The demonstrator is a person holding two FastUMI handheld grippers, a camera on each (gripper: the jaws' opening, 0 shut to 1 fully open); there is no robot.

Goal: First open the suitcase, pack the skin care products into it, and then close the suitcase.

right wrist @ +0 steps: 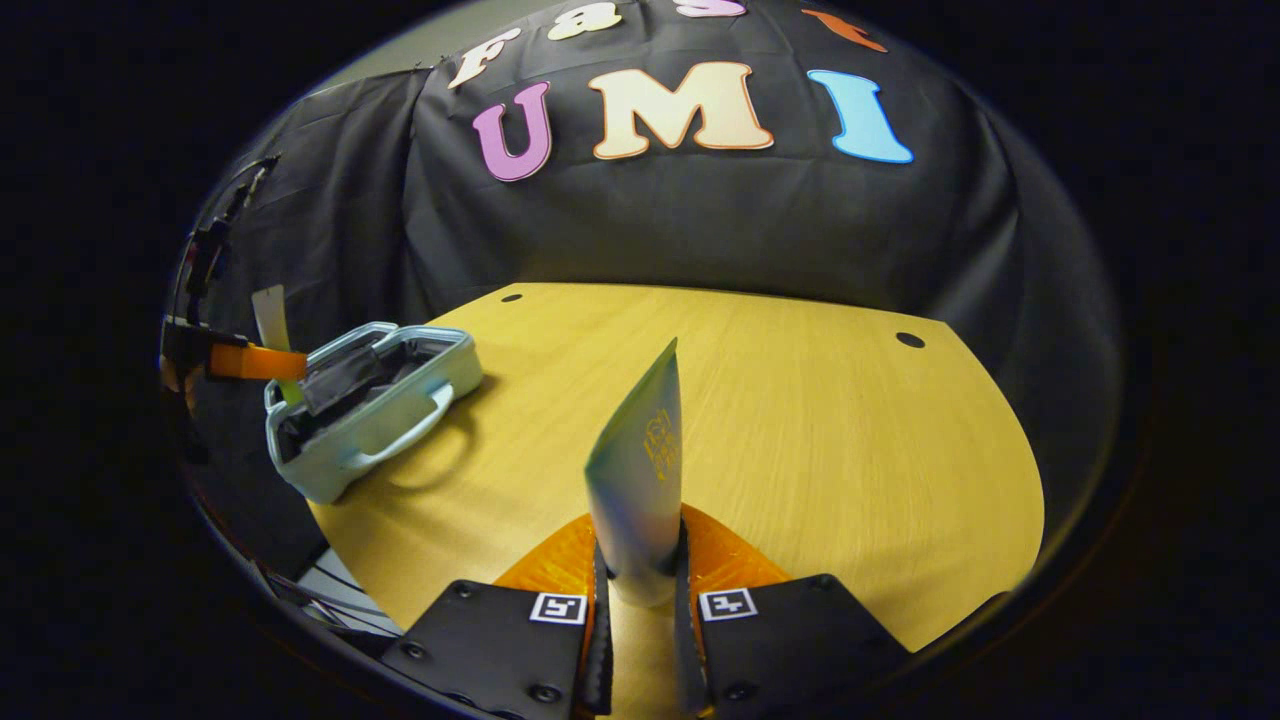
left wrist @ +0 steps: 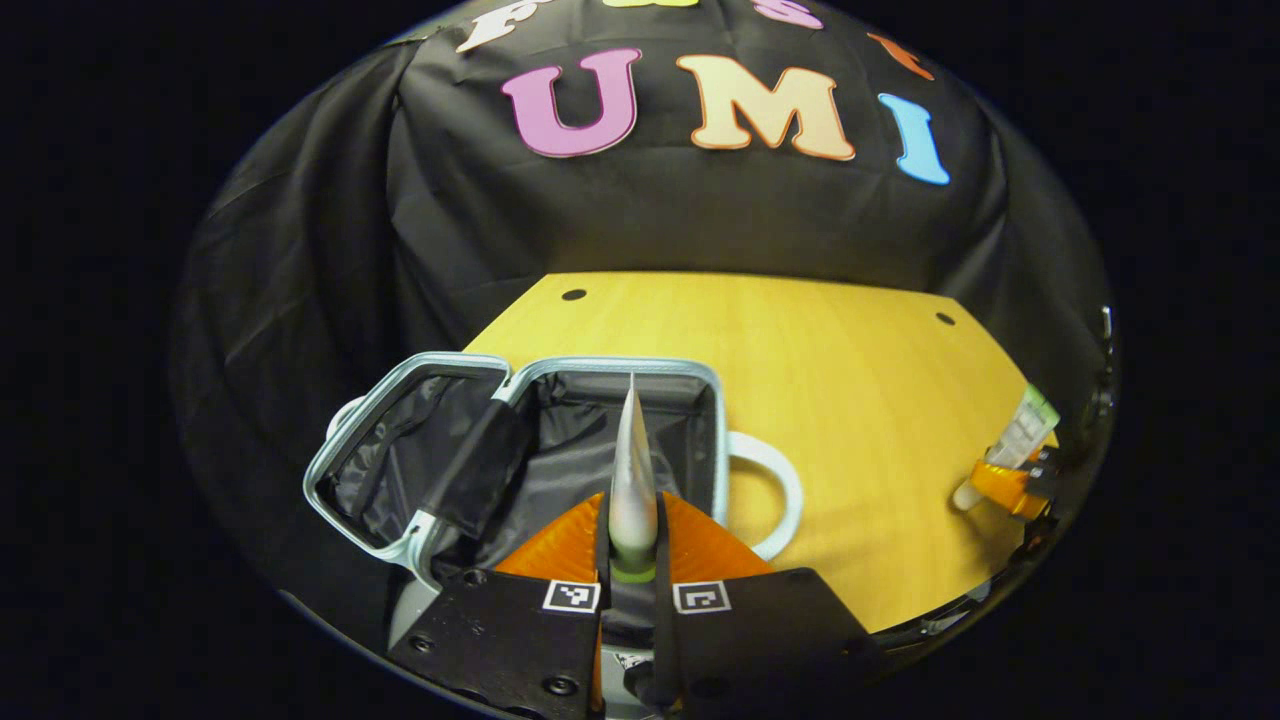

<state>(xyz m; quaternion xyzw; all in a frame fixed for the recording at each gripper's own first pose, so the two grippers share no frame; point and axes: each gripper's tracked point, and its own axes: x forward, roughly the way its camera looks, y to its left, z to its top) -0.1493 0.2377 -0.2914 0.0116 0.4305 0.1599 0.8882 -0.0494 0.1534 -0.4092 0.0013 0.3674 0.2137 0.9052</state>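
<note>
The small pale-blue suitcase [left wrist: 716, 440] lies open on the wooden table [left wrist: 860, 400], its black lining showing and its lid [left wrist: 345, 450] folded out to the left. My left gripper [left wrist: 632, 560] is shut on a silver tube [left wrist: 632, 470] that points forward over the open case. In the right gripper view the suitcase [right wrist: 385, 425] sits at the far left with the left gripper [right wrist: 250, 362] above it. My right gripper [right wrist: 640, 585] is shut on a pale green-and-white tube [right wrist: 640, 470], held above the bare table [right wrist: 830, 430]. That right gripper [left wrist: 1010, 487] and its tube [left wrist: 1020, 435] appear at the far right.
The suitcase's white handle [left wrist: 775, 485] loops out on its right side toward the table's middle. Two dark holes [left wrist: 574, 295] [left wrist: 945, 319] mark the tabletop's far corners. The black cloth wall stands behind the table, and the suitcase sits by the table's left edge.
</note>
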